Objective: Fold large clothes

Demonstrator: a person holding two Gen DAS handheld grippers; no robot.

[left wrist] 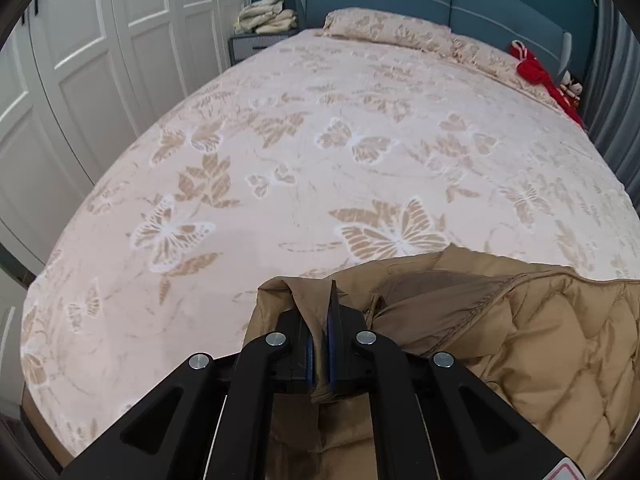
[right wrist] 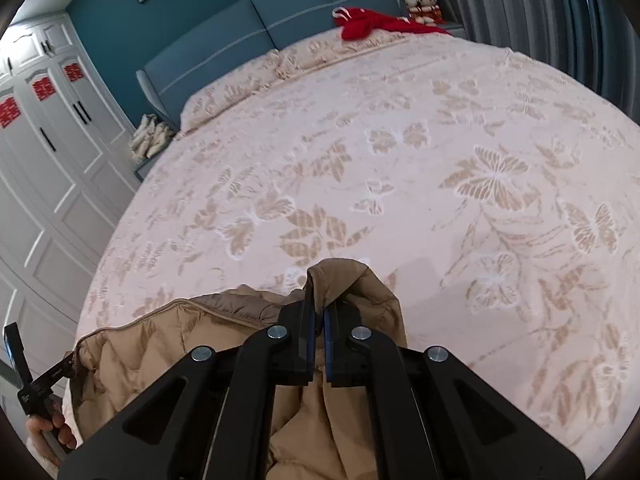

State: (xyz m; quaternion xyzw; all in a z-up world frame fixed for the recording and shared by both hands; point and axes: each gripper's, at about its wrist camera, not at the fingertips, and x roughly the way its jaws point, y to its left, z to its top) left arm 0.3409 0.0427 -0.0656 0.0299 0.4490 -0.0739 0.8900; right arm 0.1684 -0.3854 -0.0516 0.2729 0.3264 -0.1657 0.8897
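Closest to the left camera, my left gripper (left wrist: 320,344) is pressed tight on a bunch of tan cloth, which comes out both above and below its fingers. That cloth belongs to a quilted tan jacket (left wrist: 560,344), the large garment I have to fold. From the right camera I see my right gripper (right wrist: 318,336) pinching another part of the same jacket (right wrist: 132,364), with only a thin gap between the fingers and the cloth draped over them. Far at the lower left of this view the other tool shows, with a hand (right wrist: 48,432) around its handle. Between my two grips the jacket hangs over the near edge of the bed (left wrist: 280,140), and its lining faces up. No clean fold line is visible to me, and most of the bedspread beyond is bare. So I judge that the folding is only at its beginning: the garment is grasped at two places, but it must be spread flat and then folded, probably several times. How much of the jacket hangs under the cameras, I cannot tell.
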